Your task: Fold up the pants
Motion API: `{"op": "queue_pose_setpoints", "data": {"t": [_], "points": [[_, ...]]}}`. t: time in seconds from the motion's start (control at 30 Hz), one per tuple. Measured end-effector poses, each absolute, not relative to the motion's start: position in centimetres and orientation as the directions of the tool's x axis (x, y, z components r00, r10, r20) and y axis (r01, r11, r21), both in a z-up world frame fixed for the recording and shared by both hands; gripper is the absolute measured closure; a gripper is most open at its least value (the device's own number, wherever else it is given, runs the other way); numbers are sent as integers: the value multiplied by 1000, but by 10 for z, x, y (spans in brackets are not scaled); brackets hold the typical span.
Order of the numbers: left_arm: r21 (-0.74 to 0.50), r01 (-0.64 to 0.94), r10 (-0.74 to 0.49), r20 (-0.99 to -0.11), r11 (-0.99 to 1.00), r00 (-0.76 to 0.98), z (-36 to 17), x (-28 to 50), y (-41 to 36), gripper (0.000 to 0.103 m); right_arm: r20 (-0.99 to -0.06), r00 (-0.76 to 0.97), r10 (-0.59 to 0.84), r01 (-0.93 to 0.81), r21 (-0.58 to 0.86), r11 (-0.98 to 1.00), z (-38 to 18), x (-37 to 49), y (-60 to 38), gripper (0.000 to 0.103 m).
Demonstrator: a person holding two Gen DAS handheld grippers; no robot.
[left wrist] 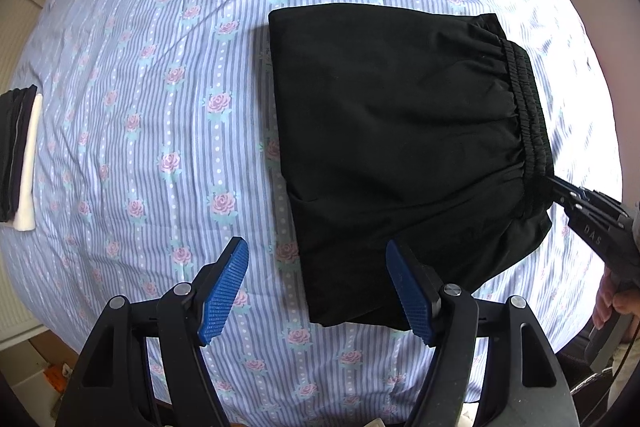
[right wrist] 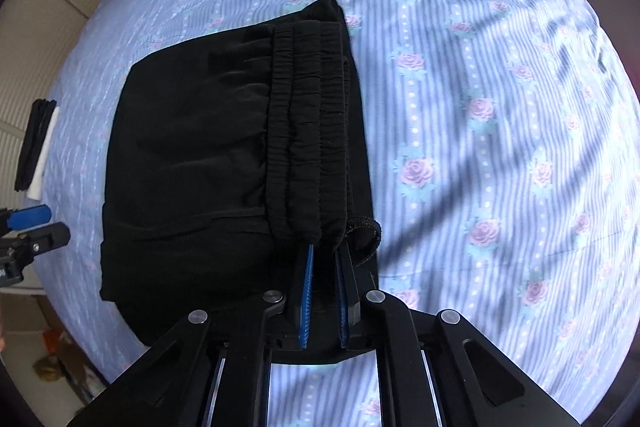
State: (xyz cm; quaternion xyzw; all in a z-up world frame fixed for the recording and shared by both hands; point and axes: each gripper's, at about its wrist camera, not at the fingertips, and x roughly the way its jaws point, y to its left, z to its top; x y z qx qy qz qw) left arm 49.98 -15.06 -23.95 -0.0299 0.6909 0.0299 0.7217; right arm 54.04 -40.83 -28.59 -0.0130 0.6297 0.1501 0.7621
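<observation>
Right claw (right wrist: 323, 263), marked "DAS", clamped on pants (right wrist: 224, 163) waistband.

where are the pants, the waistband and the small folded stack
pants (left wrist: 392, 147), left wrist view, middle of the black cloth
waistband (right wrist: 308, 131), right wrist view, on the gathered elastic
folded stack (left wrist: 18, 155), left wrist view, on its dark layers

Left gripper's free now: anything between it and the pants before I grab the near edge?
Nothing visible. The left gripper is open, with only bedsheet before the pants. The right gripper pinches the waistband.
</observation>
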Motion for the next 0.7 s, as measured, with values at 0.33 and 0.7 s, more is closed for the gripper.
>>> {"op": "queue_pose_setpoints", "data": {"t": [0.33, 0.7], "points": [[39, -97, 46, -996, 995, 74, -228, 487, -142, 27, -979, 179, 103, -141, 78, 987, -277, 537, -427, 51], [53, -103, 72, -977, 993, 199, -172, 441, -117, 24, -941, 306, 143, 27, 159, 987, -202, 460, -453, 32]]}}
